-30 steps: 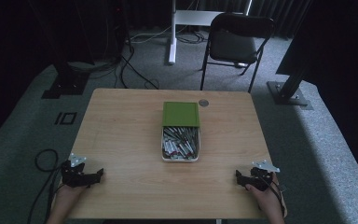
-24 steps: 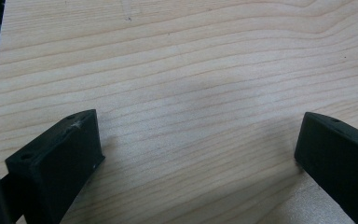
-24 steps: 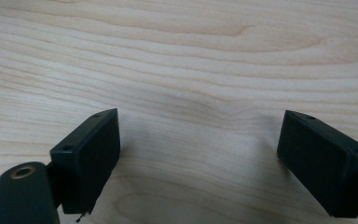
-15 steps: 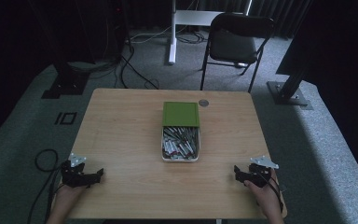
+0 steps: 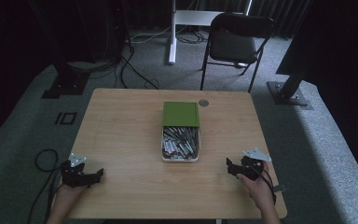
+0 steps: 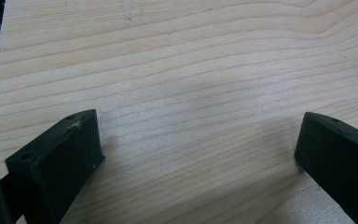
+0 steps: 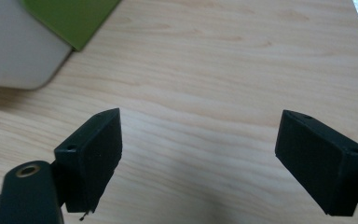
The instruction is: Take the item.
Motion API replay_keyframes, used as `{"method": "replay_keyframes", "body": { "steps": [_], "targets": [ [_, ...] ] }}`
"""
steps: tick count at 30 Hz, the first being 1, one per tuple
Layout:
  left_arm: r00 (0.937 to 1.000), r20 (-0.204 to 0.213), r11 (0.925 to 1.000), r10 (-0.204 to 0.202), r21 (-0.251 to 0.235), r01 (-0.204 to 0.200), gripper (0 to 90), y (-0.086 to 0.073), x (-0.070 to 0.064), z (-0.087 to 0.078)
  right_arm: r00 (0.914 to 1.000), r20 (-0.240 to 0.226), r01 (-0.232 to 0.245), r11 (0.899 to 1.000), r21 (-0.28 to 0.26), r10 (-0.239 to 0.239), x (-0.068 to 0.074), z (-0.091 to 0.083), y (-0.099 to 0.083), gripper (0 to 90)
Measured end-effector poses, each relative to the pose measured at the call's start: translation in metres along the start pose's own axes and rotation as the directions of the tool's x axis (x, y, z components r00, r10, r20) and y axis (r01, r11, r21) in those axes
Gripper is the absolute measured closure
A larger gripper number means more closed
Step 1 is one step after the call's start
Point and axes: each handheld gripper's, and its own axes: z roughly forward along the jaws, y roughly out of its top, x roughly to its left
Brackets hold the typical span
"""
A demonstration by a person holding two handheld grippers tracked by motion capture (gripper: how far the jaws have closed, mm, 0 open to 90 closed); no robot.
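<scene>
Ahead and left of the right hand-held gripper (image 5: 235, 168), near it, sits the white rectangular box of small metal parts (image 5: 180, 144) with its green lid (image 5: 181, 114). Both hand-held grippers, the left hand-held gripper (image 5: 95, 174) included, stand wide open on the wooden worktop (image 5: 121, 126).

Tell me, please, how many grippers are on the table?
2. The left gripper is at the table's near left corner; the right gripper is near its right edge, jaws open on both.

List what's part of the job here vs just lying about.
In the job: white box of pens, with its green lid half slid back; right gripper, open, nearest it; left gripper, open.

Lying about: small round disc on the table; folding chair behind.
</scene>
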Motion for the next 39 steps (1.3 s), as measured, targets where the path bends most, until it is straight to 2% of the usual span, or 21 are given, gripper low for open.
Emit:
{"method": "replay_keyframes", "body": {
  "steps": [9,18,23,29,39],
  "targets": [
    [1.0,0.0,1.0,0.0,0.001,0.0,1.3,0.0,0.0,0.0,0.9982,-0.04,0.043,0.998,-0.039,-0.045,0.018,-0.001,0.02,15.3],
    [1.0,0.0,1.0,-0.003,-0.001,0.003,1.3,0.0,0.0,0.0,0.9929,-0.074,0.088,0.994,-0.067,-0.093,0.035,-0.001,0.037,15.4],
    [1.0,0.0,1.0,-0.003,-0.001,0.003,1.3,0.0,0.0,0.0,0.9908,-0.088,0.095,0.992,-0.088,-0.103,0.042,-0.002,0.046,17.0],
    [1.0,0.0,1.0,-0.003,-0.001,0.003,1.3,0.0,0.0,0.0,0.9824,-0.129,0.119,0.985,-0.127,-0.135,0.06,-0.003,0.062,17.2],
    [1.0,0.0,1.0,-0.002,0.0,0.002,1.3,0.0,0.0,0.0,0.9672,-0.176,0.158,0.976,-0.147,-0.183,0.084,0.002,0.072,18.3]
  ]
}}
